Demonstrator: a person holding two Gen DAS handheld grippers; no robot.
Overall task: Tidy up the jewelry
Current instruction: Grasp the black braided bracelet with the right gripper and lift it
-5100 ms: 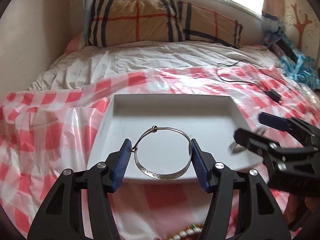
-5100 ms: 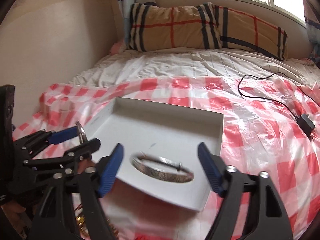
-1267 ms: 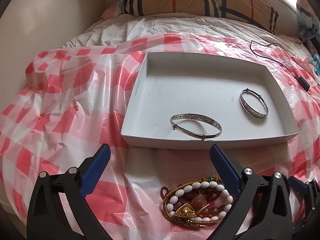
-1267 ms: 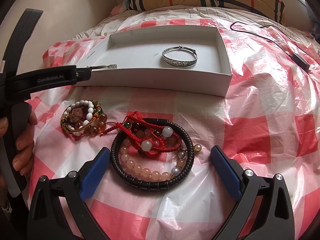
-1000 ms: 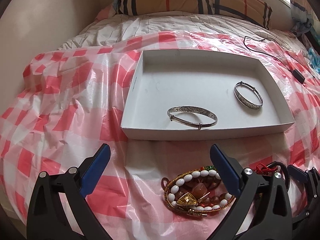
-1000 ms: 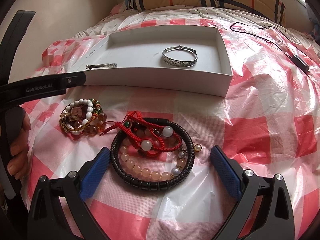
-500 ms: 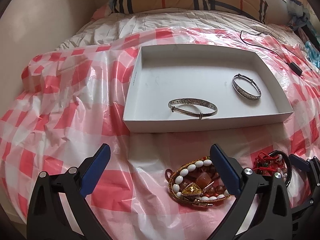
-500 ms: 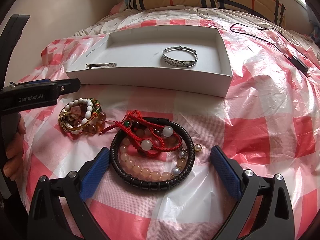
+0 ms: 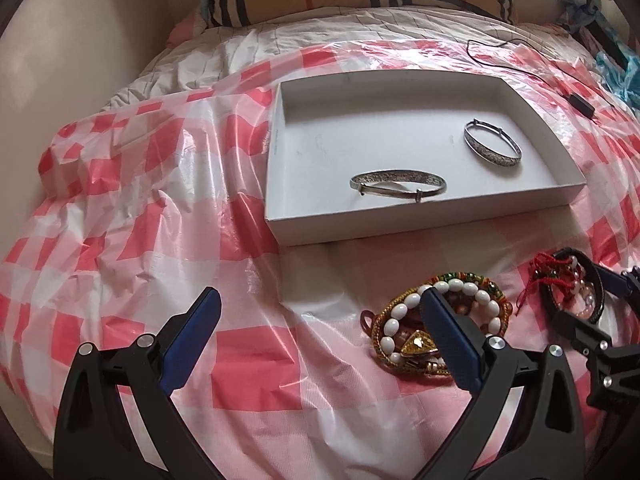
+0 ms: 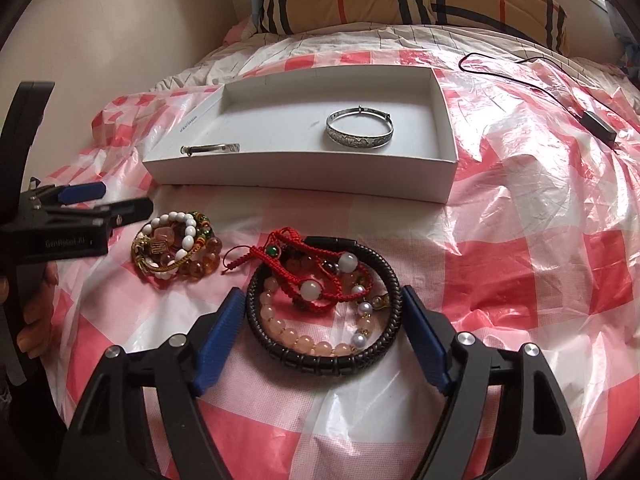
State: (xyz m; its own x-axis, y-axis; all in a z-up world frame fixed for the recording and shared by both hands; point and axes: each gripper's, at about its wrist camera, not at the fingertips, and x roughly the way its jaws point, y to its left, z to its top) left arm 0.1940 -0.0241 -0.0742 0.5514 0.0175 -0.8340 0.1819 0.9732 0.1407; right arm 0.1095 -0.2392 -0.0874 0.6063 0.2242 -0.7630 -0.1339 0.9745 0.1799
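Two pairs of tongs over jewelry laid out on a bed beside a white tray.

The right tongs [image 10: 322,320] straddle a black braided bracelet [image 10: 324,354] that rings a heap of pink beads and red cord; their jaws have just been closing, with the blue pads just beside its rim on either side, contact not certain. The left tongs [image 9: 316,332] stand wide open and empty, the right pad in front of a white-bead bracelet pile [image 9: 432,320]. Two silver bangles [image 9: 398,186] [image 9: 493,148] lie apart inside the tray [image 9: 420,224], which rests on a red-checked plastic sheet [image 9: 140,216].
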